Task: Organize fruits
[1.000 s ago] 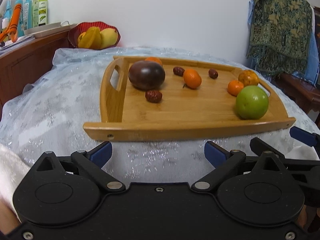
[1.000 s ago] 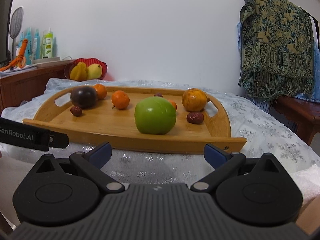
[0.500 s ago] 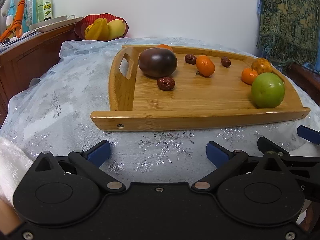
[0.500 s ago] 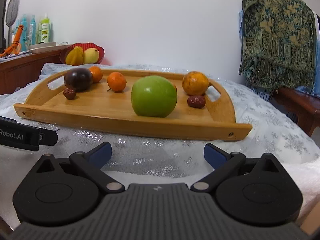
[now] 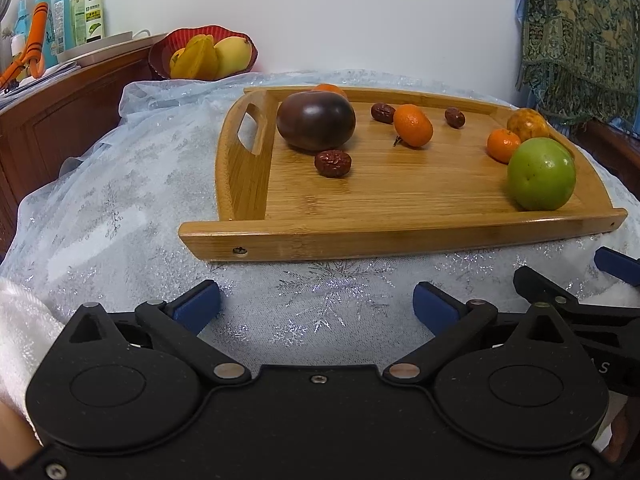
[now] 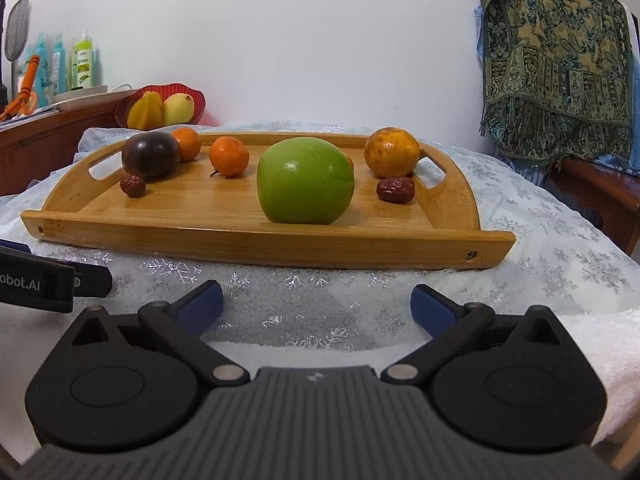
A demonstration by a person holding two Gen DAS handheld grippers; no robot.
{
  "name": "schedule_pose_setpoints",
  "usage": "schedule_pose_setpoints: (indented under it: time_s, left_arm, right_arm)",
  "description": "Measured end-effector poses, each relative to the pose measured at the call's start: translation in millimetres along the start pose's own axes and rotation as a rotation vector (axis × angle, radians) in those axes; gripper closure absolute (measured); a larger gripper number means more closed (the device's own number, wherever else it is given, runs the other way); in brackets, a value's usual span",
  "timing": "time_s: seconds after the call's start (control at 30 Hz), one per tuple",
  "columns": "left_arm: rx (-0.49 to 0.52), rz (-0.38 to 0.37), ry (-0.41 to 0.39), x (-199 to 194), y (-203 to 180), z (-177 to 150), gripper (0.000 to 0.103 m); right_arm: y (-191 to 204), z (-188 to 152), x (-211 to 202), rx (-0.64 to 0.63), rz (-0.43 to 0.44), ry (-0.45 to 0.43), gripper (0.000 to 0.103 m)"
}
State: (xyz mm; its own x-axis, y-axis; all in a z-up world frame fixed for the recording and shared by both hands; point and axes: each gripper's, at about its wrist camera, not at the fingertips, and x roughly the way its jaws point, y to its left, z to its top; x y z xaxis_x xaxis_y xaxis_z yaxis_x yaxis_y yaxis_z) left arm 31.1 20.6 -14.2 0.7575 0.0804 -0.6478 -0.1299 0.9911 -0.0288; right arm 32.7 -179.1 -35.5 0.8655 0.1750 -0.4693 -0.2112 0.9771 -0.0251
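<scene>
A wooden tray [image 5: 400,236] [image 6: 256,242] sits on a white cloth-covered table. It holds a green apple [image 5: 541,174] [image 6: 305,181], a dark purple fruit [image 5: 315,120] [image 6: 150,155], small oranges [image 5: 413,125] [image 6: 229,156], a yellow-orange fruit [image 5: 527,124] [image 6: 391,152] and red dates [image 5: 332,163] [image 6: 395,190]. My left gripper [image 5: 316,306] is open and empty, in front of the tray's near rail. My right gripper [image 6: 316,302] is open and empty, facing the apple; it also shows at the right of the left wrist view [image 5: 580,280].
A red bowl [image 5: 200,56] [image 6: 162,106] with yellow fruit stands behind the table on the left. A wooden cabinet [image 5: 60,120] carries bottles [image 5: 76,12]. A patterned cloth [image 6: 556,76] hangs at the right over a wooden bench [image 6: 600,196].
Both grippers have moved closer to the tray and a little higher; the tray and fruit look larger. Both stay open. No fruit has moved.
</scene>
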Motion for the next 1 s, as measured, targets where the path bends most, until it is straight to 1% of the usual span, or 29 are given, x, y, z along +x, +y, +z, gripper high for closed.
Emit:
schedule_pose_setpoints:
  time_s: [1.0]
  left_arm:
    - [0.001, 0.012, 0.003, 1.7, -1.2, 0.0, 0.0]
  right_arm:
    - [0.2, -0.1, -0.1, 0.0, 0.0, 0.0, 0.0]
